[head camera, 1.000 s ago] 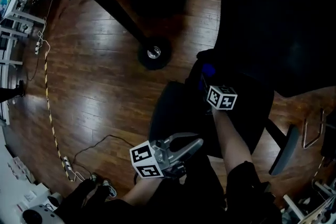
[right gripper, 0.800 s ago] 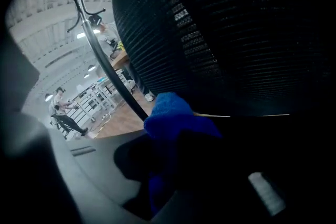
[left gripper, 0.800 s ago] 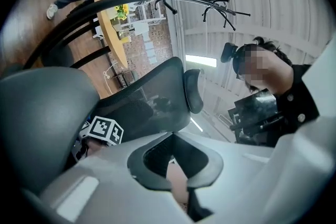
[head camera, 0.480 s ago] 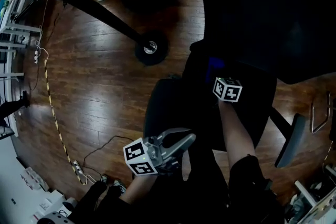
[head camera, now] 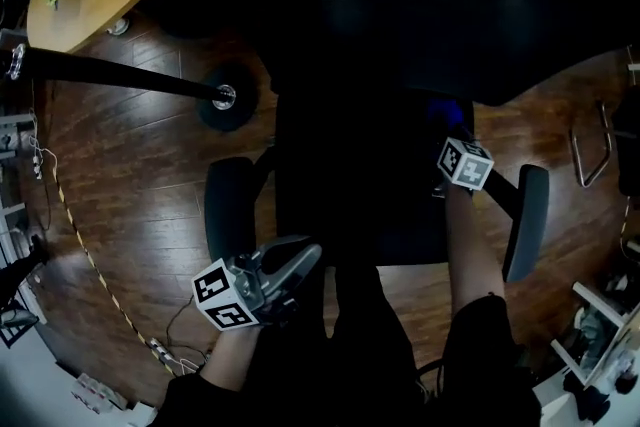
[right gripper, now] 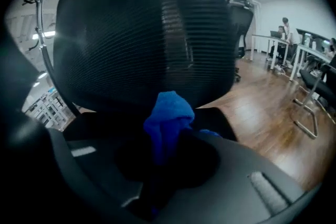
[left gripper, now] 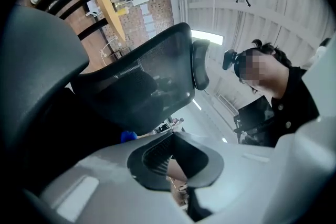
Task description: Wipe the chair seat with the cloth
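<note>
Since a second ago the blue cloth (head camera: pixel 447 109) has travelled across the chair seat (head camera: pixel 350 175) and now sits at the seat's rear right corner, close to the right armrest (head camera: pixel 525 220), where earlier it lay nearer the seat's other side. It is bunched into a wad and pinched in the right gripper (right gripper: pixel 167 157), whose jaws are closed on it, a tuft standing up above them. That gripper's own view has changed as well: the mesh backrest (right gripper: pixel 142 34), which filled the picture at close range, now shows whole with wooden floor (right gripper: pixel 262 107) beside it, so the gripper seems to have turned or drawn off from the back.

This looks like a wiping pass reaching the seat's edge, though the seat is too dark to show whether the cloth actually presses on it, or how much has been covered.

Off the chair's front left, the left gripper (head camera: pixel 295 261) hangs idle, jaws pressed together with nothing between them, its camera tilted up toward the person.
</note>
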A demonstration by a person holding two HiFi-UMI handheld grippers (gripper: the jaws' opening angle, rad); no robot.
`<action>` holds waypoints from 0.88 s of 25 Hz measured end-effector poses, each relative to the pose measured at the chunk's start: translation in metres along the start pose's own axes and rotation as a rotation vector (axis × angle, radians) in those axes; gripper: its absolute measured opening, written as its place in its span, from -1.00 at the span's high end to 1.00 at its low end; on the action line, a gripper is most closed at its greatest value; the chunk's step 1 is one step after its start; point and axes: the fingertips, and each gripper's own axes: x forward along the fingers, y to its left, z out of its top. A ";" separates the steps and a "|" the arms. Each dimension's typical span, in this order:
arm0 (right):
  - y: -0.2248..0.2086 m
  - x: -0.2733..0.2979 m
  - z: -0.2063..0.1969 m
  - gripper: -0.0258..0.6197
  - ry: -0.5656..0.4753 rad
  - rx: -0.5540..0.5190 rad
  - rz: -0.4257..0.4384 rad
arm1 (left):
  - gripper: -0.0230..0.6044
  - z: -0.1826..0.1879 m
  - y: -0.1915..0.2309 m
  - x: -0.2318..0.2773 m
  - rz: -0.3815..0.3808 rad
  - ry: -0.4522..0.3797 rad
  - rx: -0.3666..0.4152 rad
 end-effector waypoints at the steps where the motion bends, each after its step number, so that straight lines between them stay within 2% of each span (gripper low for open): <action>1: -0.018 -0.007 0.001 0.73 -0.012 0.009 -0.031 | 0.93 -0.001 0.002 0.002 0.004 0.003 -0.002; 4: -0.048 -0.020 0.003 0.73 -0.023 0.037 -0.067 | 0.93 -0.002 0.006 0.008 0.012 0.006 -0.011; 10: -0.051 -0.016 0.000 0.73 0.022 0.043 -0.029 | 0.93 -0.005 0.004 0.016 0.014 0.019 -0.007; 14: -0.047 -0.019 0.005 0.73 -0.011 0.027 -0.014 | 0.93 -0.007 0.000 0.014 0.016 -0.004 -0.002; 17: -0.005 -0.031 0.008 0.73 -0.076 0.049 0.103 | 0.93 -0.008 -0.008 0.009 0.010 -0.023 0.002; 22: 0.122 -0.045 0.009 0.73 -0.117 0.057 0.331 | 0.93 0.000 -0.021 -0.001 0.000 -0.067 0.020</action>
